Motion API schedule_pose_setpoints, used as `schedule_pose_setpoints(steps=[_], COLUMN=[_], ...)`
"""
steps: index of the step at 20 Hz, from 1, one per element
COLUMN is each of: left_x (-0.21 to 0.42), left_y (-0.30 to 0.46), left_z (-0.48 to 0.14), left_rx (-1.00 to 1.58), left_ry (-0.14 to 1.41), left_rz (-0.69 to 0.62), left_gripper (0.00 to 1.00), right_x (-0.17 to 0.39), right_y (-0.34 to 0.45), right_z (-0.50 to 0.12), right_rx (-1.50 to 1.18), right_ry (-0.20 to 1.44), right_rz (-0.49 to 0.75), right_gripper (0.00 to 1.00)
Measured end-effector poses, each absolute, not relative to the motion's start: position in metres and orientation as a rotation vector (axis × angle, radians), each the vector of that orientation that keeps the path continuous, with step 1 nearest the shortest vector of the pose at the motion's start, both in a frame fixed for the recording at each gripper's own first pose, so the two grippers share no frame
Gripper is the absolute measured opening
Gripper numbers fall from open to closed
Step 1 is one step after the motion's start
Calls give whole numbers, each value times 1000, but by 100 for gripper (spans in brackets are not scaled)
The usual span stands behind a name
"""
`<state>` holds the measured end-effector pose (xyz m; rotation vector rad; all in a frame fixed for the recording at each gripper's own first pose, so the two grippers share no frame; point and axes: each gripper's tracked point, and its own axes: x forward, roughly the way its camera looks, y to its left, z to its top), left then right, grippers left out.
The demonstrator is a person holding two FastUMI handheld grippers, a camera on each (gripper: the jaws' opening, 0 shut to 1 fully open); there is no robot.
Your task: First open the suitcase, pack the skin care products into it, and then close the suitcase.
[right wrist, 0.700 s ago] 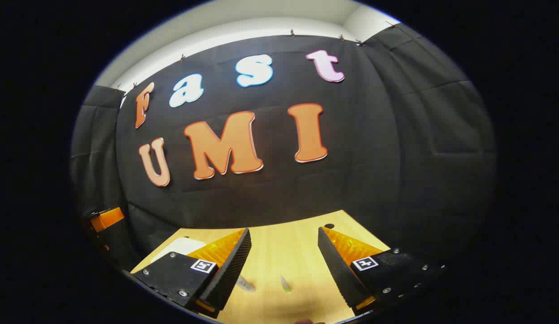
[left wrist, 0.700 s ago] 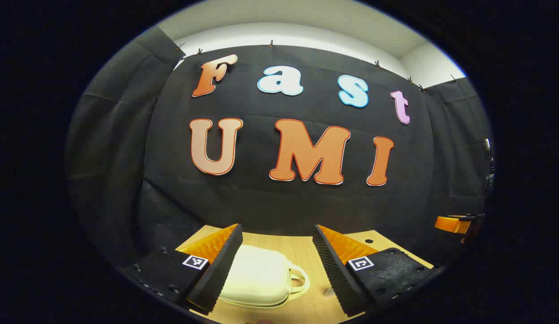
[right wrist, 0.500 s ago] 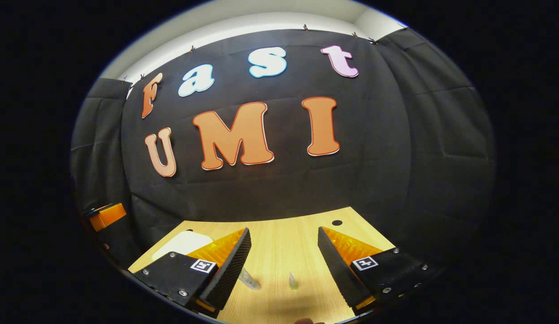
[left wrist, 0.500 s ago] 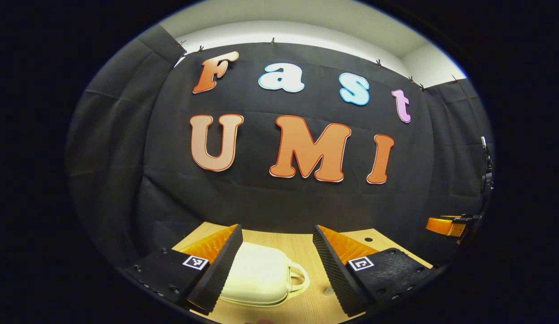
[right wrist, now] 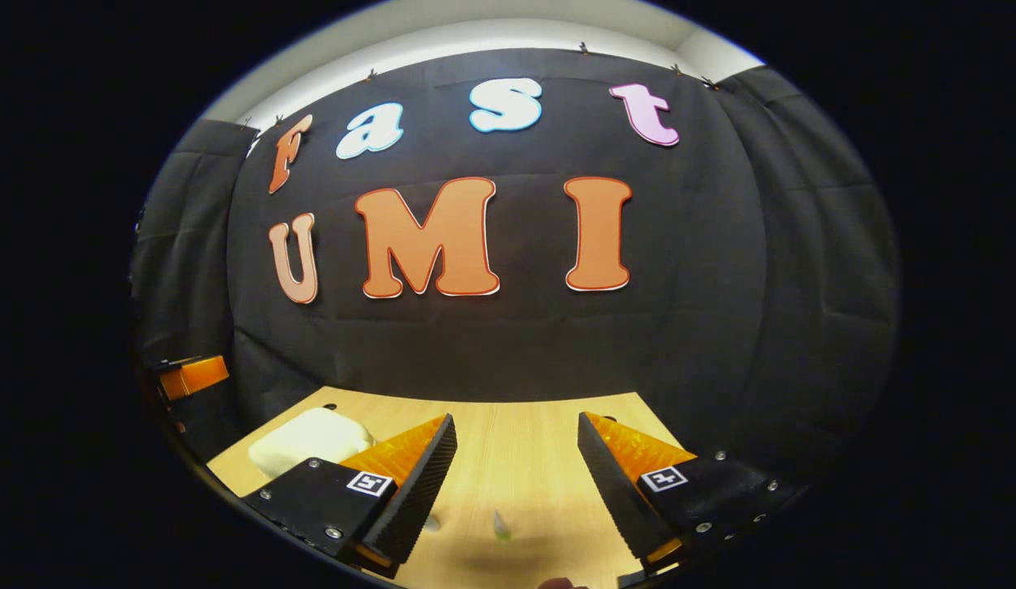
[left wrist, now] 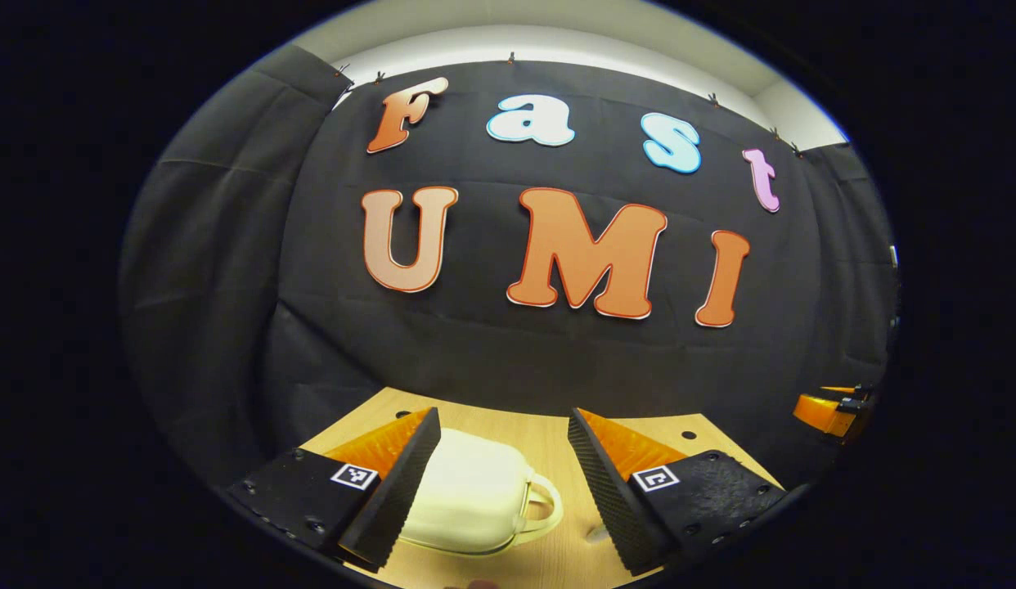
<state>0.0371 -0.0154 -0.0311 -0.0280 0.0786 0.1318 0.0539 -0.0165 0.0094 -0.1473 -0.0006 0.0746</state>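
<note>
In the left gripper view, the left claw (left wrist: pixel 503 458) is held level above the wooden table (left wrist: pixel 549 438), its two fingers spread wide and holding nothing. It points toward the black cloth wall (left wrist: pixel 492 352) at the back of the booth. Low in the frame, between the two fingers, lies the cream suitcase (left wrist: pixel 471 491), closed and flat on the table, with its looped handle (left wrist: pixel 542 507) turned to the right side of the picture. At the far right edge of this view the other claw (left wrist: pixel 827 409) shows in part, up above the table's corner.

In the right gripper view, the right claw (right wrist: pixel 516 462) is also held above the table (right wrist: pixel 516 442) with its fingers wide apart and nothing between them, facing the same cloth wall (right wrist: pixel 508 343). A small, pale greenish skin care item (right wrist: pixel 501 526) lies on the wood at the bottom centre, between the fingers; its kind is too blurred to tell. The suitcase (right wrist: pixel 307 438) sits at the lower left of this view, just behind the left finger. At the far left edge, part of the other claw (right wrist: pixel 193 375) is seen.
</note>
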Motion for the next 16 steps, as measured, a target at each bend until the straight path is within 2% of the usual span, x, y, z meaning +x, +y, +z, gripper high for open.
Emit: schedule_pose_setpoints(steps=[7,9,16], left_x=[52,60,70], left_y=[-32,-31,-18], left_z=[-43,-51,-88], left_rx=[43,83,381], left_ry=[91,119,192], left_rz=[132,120,80], left_gripper=[97,94,100], right_x=[75,78,69], right_y=[-18,-17,-20], right_z=[-2,-3,-31], right_rx=[-154,-148,-147], right_ry=[34,34,80], right_rz=[124,107,49], right_gripper=[95,95,95])
